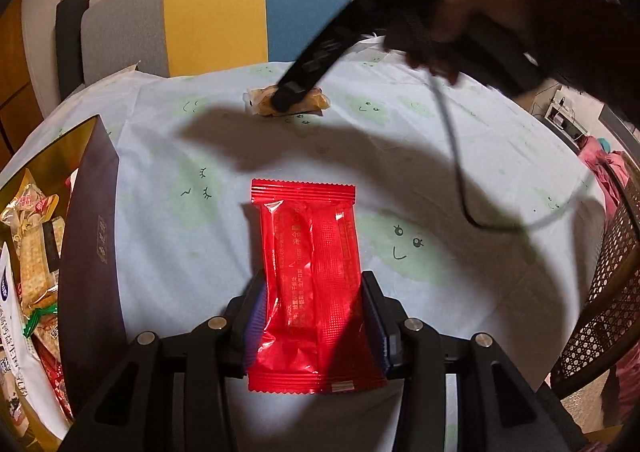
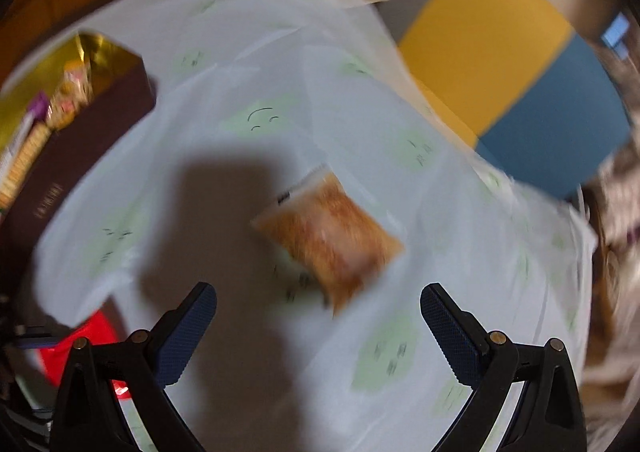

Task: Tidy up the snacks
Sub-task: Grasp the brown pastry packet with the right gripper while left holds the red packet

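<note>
Snacks wait two ways: the red packet [image 1: 310,284] is pinched in the left gripper [image 1: 312,326], while the pastry [image 2: 328,236] lies at twelve o'clock before the open right gripper [image 2: 318,304]. Swooping fast, those jaws could shove the pastry across the cloth [image 2: 460,212]; the box [image 1: 90,252] sits at nine o'clock.

A packet [image 1: 310,284] lies on the table [image 1: 460,156] near its front edge. A pastry [image 1: 288,102] lies toward the far edge. A box [image 1: 90,252] of snacks [image 1: 34,252] stands at the left edge.

Black-framed left gripper [image 1: 310,326] and right gripper [image 2: 318,308], blue ribbed pads [image 2: 182,336], brass-coloured screws [image 2: 497,337].
</note>
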Demonstrator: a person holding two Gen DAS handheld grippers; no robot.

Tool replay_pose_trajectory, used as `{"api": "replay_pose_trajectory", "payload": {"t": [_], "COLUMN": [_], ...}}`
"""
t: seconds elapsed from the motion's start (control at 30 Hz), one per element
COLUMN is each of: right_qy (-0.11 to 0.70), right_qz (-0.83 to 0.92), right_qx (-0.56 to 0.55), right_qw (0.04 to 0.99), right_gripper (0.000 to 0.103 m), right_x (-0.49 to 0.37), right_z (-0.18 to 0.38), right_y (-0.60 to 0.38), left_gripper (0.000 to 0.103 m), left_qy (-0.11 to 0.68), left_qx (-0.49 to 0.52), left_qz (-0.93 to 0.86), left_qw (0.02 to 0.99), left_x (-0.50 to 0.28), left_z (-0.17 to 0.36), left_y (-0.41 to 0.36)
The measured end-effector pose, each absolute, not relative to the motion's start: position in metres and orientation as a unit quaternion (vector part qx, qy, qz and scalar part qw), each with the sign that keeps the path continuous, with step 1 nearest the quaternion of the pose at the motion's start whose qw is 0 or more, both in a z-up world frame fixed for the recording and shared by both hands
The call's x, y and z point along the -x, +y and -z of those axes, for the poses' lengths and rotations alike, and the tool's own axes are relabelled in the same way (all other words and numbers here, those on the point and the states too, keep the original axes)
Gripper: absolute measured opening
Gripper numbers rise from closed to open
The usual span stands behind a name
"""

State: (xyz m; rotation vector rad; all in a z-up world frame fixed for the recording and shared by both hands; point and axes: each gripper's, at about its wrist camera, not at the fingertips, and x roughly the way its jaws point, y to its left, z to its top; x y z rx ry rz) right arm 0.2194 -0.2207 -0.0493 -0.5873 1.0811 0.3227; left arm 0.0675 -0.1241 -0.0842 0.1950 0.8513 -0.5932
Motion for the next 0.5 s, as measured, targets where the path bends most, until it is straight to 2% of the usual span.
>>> {"api": "replay_pose_trajectory", "payload": {"t": [0.17,0.27,0.3,0.33,0.37,0.5], "right_qy": [0.519,0.543,0.553,0.556,0.548,0.56], "right_qz": [-0.175,-0.181,-0.189,-0.192,-0.18,-0.15], "right_qx": [0.333,0.313,0.286,0.262,0.262,0.246], "right_qw": [0.767,0.758,0.76,0.765,0.774,0.776], "right_gripper": [0.103,0.1,0.086,0.063,0.059,0.058], "right_x": [-0.254,-0.264,-0.265,-0.263,-0.261,-0.227], "right_z": [0.071,0.082,0.08,0.076,0.072,0.069], "right_y": [-0.201,-0.209,-0.215,-0.222,-0.225,-0.245], "left_gripper": [0.045,0.045,0.045,0.045,0.045,0.045], "left_qy": [0.41,0.41,0.41,0.41,0.409,0.409], "left_qx": [-0.083,-0.082,-0.081,-0.081,-0.082,-0.082], "left_qz": [0.286,0.287,0.286,0.285,0.284,0.281], "left_qw": [0.862,0.862,0.862,0.863,0.863,0.864], "left_x": [-0.067,-0.068,-0.067,-0.067,-0.066,-0.067], "left_z": [0.085,0.084,0.085,0.085,0.085,0.085], "left_y": [-0.12,-0.12,-0.119,-0.119,-0.119,-0.12]}}
